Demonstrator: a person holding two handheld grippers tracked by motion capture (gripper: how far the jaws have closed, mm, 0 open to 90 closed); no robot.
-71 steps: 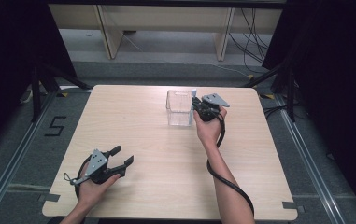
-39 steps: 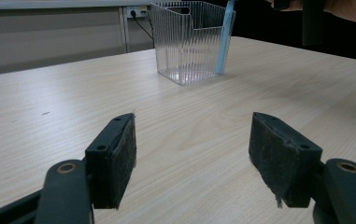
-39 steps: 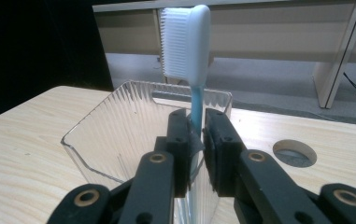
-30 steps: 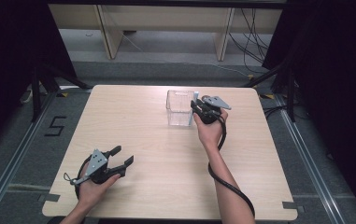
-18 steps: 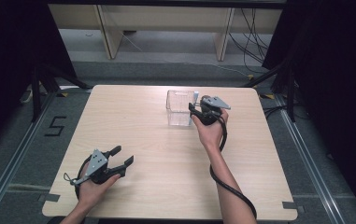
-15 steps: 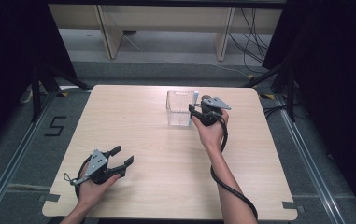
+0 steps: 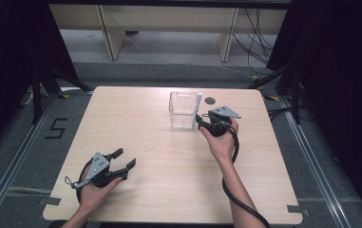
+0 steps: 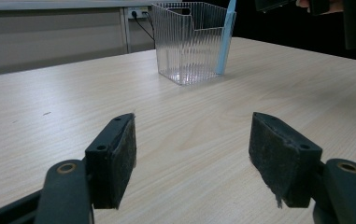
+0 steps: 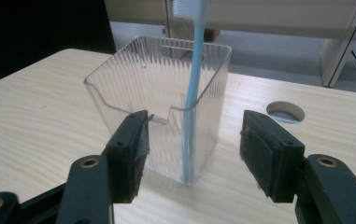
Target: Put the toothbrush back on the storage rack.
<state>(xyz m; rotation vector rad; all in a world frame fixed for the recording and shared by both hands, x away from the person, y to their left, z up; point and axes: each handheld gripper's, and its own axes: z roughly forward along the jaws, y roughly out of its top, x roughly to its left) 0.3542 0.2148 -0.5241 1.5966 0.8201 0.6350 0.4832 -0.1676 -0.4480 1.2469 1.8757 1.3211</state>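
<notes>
Seen from the high view, a clear ribbed plastic container (image 7: 183, 110) stood toward the far middle of the light wooden table (image 7: 145, 123), with a pale blue toothbrush (image 7: 198, 103) upright in its right corner. The right gripper (image 7: 202, 122), held in the person's right hand (image 7: 221, 142), sat just beside the container's right side, its jaws pointed at it. The left gripper (image 7: 124, 159) rested in the left hand (image 7: 93, 190) near the table's front left edge, well apart from the container, jaws spread wide. A round cable hole (image 7: 210, 100) lay in the tabletop just behind the right gripper.

In the left gripper view, the left gripper (image 8: 192, 149) had its two black padded jaws wide apart over bare wood, holding nothing. The container (image 8: 190, 41) stood farther off, the toothbrush (image 8: 225, 39) leaning at its right corner.

In the right gripper view, the right gripper (image 9: 193, 149) was spread wide, empty, its jaws close in front of the container (image 9: 159, 107). The toothbrush (image 9: 192, 88) stood nearly upright in the near right corner, its white bristles at the top. The cable hole (image 9: 285, 112) showed to the right.
</notes>
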